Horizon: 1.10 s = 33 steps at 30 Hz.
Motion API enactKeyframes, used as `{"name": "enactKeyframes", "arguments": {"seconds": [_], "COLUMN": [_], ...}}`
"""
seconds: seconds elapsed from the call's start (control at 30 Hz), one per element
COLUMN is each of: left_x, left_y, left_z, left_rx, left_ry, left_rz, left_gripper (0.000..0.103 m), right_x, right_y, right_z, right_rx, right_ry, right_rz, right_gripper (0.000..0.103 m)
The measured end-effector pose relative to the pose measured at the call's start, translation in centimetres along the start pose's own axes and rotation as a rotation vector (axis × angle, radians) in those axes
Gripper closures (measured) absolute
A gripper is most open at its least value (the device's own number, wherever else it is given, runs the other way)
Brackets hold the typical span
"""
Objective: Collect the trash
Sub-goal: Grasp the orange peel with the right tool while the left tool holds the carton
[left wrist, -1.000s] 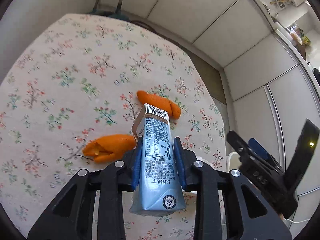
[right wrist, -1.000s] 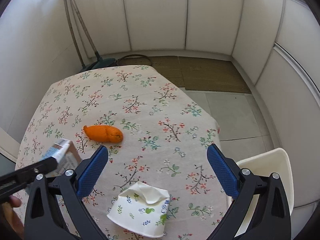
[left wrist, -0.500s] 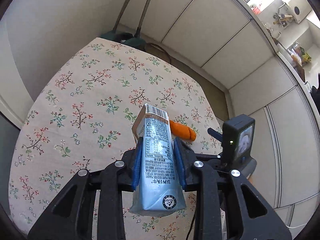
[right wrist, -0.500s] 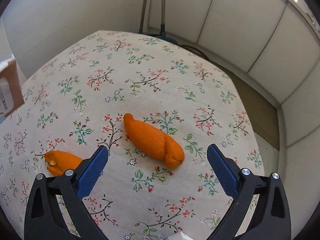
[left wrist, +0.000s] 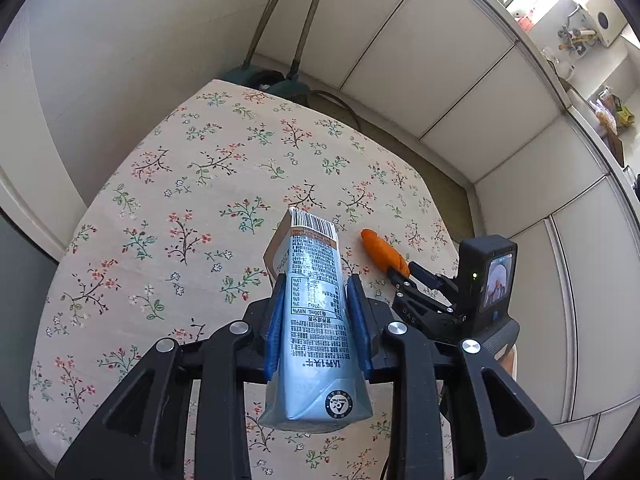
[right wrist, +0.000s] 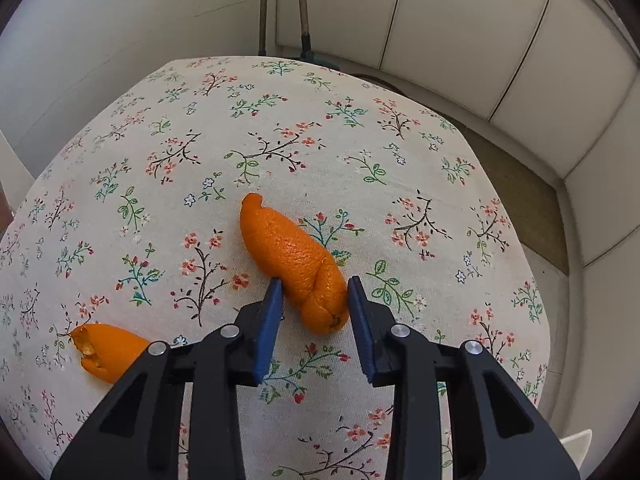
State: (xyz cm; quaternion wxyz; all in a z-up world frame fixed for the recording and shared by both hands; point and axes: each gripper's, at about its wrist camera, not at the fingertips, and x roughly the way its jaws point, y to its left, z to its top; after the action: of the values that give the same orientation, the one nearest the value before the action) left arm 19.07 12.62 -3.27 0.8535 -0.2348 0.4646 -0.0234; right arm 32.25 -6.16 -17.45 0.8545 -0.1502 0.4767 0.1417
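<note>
My left gripper (left wrist: 319,312) is shut on a light blue drink carton (left wrist: 314,320) and holds it above the floral tablecloth (left wrist: 192,208). My right gripper (right wrist: 315,296) is down at the tablecloth (right wrist: 280,128), its blue pads closed in on both sides of the near end of a rolled orange peel (right wrist: 294,258). The pads touch or nearly touch the peel. The same peel (left wrist: 382,251) and the right gripper (left wrist: 404,276) show in the left wrist view. A second orange peel (right wrist: 112,350) lies on the cloth to the left.
Two broom or mop handles (right wrist: 282,4) lean against the wall behind the table. White panelled walls (left wrist: 460,92) surround the table. A strip of floor (right wrist: 516,188) runs past the table's right edge. A white object's corner (right wrist: 576,438) shows at lower right.
My right gripper has moved down and forward onto the rolled peel, and its jaws have narrowed around it. My left gripper has lifted the carton higher and pulled back from the table.
</note>
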Motion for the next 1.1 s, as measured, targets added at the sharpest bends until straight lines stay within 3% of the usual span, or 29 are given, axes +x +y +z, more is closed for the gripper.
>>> {"name": "enactKeyframes", "arguments": {"seconds": [0.1,0.47,0.53,0.57,0.6,0.83,0.87,0.9,0.93,1.1], "left_x": [-0.4,-0.9,-0.9,-0.9,-0.8,0.2,0.3,0.5,0.6,0.6], "left_y": [-0.3,-0.4,-0.5,-0.5,-0.6,-0.3,-0.3,-0.3,-0.3,-0.2], "left_z": [-0.2,-0.3,-0.4,-0.5,-0.5,-0.3,-0.3,-0.3,-0.3,-0.3], "left_rx": [0.015,0.022,0.028,0.031,0.032,0.02,0.02,0.021,0.021,0.017], "left_ry": [-0.019,-0.047,-0.045,-0.044,-0.041,-0.017,-0.014,-0.013,-0.011,-0.019], "left_rz": [0.015,0.032,0.03,0.031,0.032,0.037,0.039,0.043,0.047,0.06], "left_gripper": [0.075,0.075,0.075,0.075,0.075,0.075,0.075,0.075,0.075,0.075], "right_x": [-0.5,-3.1,-2.9,-2.7,-2.6,0.7,1.0,1.2,1.5,0.9], "right_y": [0.1,0.6,0.6,0.7,0.8,1.5,1.3,1.2,1.2,1.5], "right_z": [-0.1,0.4,0.5,0.5,0.4,0.5,0.6,0.6,0.7,1.3], "right_rx": [0.016,0.058,0.053,0.045,0.034,0.032,0.038,0.042,0.044,0.067], "right_ry": [-0.008,-0.061,-0.062,-0.066,-0.075,0.001,0.007,0.013,0.024,0.006], "right_rz": [-0.003,0.017,0.039,0.037,0.027,0.034,0.04,0.05,0.06,0.107], "right_gripper": [0.078,0.078,0.068,0.043,0.029,0.026,0.032,0.057,0.07,0.077]}}
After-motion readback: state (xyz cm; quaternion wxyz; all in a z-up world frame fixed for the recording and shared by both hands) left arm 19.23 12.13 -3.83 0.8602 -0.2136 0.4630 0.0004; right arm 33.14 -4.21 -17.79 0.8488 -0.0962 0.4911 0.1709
